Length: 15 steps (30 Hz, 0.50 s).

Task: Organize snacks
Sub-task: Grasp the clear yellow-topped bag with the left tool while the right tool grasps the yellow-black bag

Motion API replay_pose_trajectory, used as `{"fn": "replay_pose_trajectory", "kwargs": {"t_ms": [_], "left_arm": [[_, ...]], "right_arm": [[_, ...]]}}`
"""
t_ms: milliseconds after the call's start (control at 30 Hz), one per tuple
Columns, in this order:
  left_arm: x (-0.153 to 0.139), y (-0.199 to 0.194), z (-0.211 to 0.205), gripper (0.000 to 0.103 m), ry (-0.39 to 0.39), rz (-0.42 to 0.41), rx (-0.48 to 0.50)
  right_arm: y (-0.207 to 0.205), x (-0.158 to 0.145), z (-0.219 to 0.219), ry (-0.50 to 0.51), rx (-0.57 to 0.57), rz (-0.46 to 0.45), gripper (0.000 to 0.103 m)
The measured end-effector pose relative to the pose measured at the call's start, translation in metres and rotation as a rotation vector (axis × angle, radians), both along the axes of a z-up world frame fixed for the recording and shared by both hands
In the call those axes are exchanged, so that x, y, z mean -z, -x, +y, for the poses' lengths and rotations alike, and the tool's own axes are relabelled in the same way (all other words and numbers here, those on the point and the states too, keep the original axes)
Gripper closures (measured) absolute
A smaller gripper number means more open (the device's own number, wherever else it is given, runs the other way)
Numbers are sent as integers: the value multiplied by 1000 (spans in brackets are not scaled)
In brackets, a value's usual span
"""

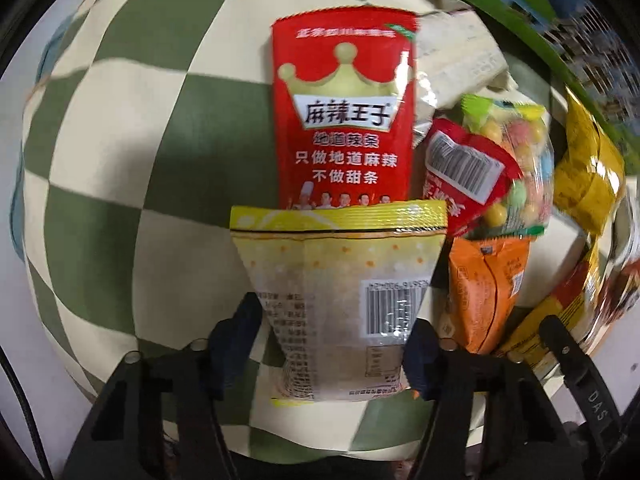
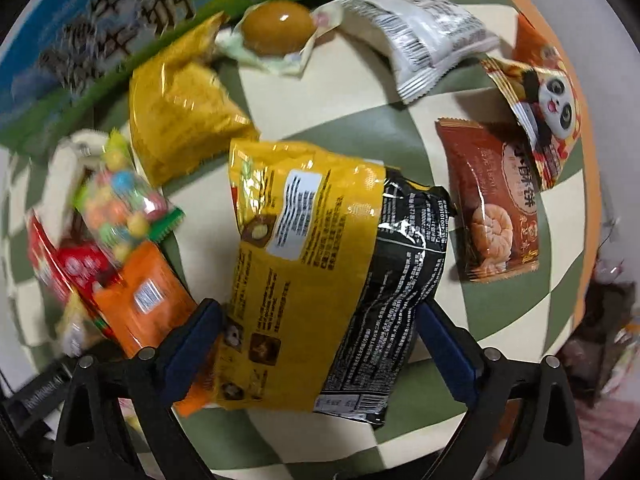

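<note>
1. Left wrist view: the left hand-held gripper (image 1: 334,344) is clamped on a pale yellow snack packet (image 1: 336,304), low in the middle. It hangs over the red spicy-strip bag (image 1: 344,120), so it could slip and land crooked.
2. Right wrist view: the right hand-held gripper (image 2: 320,344) squeezes a yellow-and-black bag (image 2: 320,280) in the middle. A hard squeeze could crush the snack inside.
3. Only the right view shows the panda packet (image 2: 548,108) at the upper right. Only the left view shows the red bag's front.
</note>
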<state>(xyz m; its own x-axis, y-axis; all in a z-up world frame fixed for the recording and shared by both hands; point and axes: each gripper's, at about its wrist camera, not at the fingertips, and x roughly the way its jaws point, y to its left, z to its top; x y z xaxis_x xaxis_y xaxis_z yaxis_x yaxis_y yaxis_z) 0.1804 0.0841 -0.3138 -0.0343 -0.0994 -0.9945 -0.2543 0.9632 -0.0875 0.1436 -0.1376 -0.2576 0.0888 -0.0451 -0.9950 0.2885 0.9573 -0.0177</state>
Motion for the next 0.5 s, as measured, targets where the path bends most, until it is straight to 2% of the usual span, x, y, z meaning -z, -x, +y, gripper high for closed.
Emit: {"fn": "replay_pose_trajectory", "kwargs": {"t_ms": [100,167,233,300,400,500], "left_arm": [[-4,9,-13,46,-52,-12,124],[-3,18,-20,46,-84,0,185],[2,24,-23,46,-71,28,214],[13,27,-20,46,-50,61,187],[21,24,-16,43,-36,56,161],[24,22,-14,39,-25,50,156]], "right_arm": [[9,4,2,-12,-54,6,19],[17,10,8,-5,-118,28,19],[22,17,14,-3,-168,54,19],[25,24,14,-10,-166,54,15],[26,44,5,-56,-96,83,12],[27,63,-1,-77,-87,73,12]]}}
